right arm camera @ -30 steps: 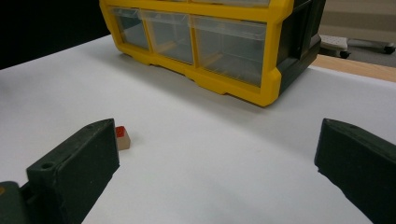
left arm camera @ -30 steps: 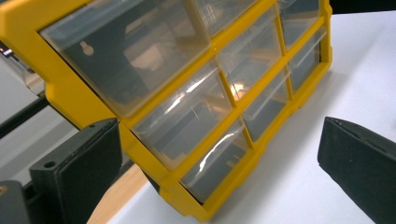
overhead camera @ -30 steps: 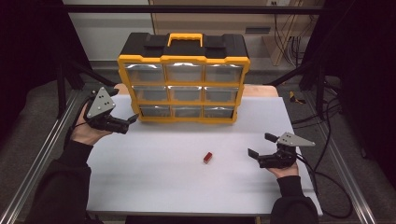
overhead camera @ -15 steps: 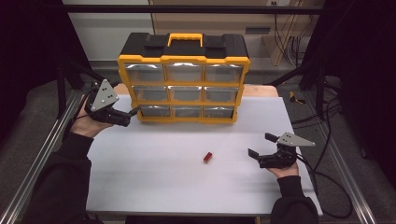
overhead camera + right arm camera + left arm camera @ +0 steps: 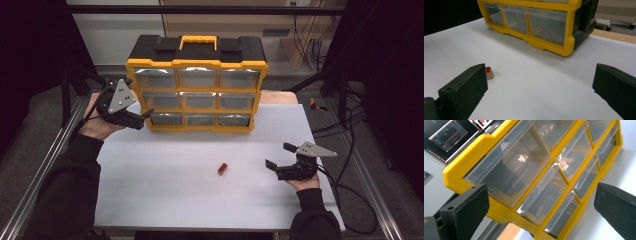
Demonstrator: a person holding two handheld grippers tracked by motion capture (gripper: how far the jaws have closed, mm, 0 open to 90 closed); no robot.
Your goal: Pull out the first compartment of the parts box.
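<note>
A yellow and black organizer [image 5: 196, 65] with clear drawers stands at the back of the white table [image 5: 165, 200]; all its drawers look closed. My left gripper [image 5: 142, 119] is open at the organizer's lower left corner, jaws pointing at the left column of drawers. In the left gripper view the open left gripper [image 5: 540, 195] frames the tilted organizer [image 5: 461, 167] close up, with nothing between the jaws. A small red block [image 5: 223, 169] lies mid-table. My right gripper [image 5: 278, 155] rests open to the block's right. Beyond the open right gripper [image 5: 541, 75] are the red block [image 5: 489, 73] and the organizer [image 5: 571, 30].
Metal rails [image 5: 45, 165] run along the table's left and right sides. Cables [image 5: 350, 165] trail off the right edge. A strip of bare wood [image 5: 280, 96] shows behind the organizer's right end.
My left gripper has moved back and slightly right, closer to the organizer's lower left drawers. The right gripper and the red block have stayed still.
</note>
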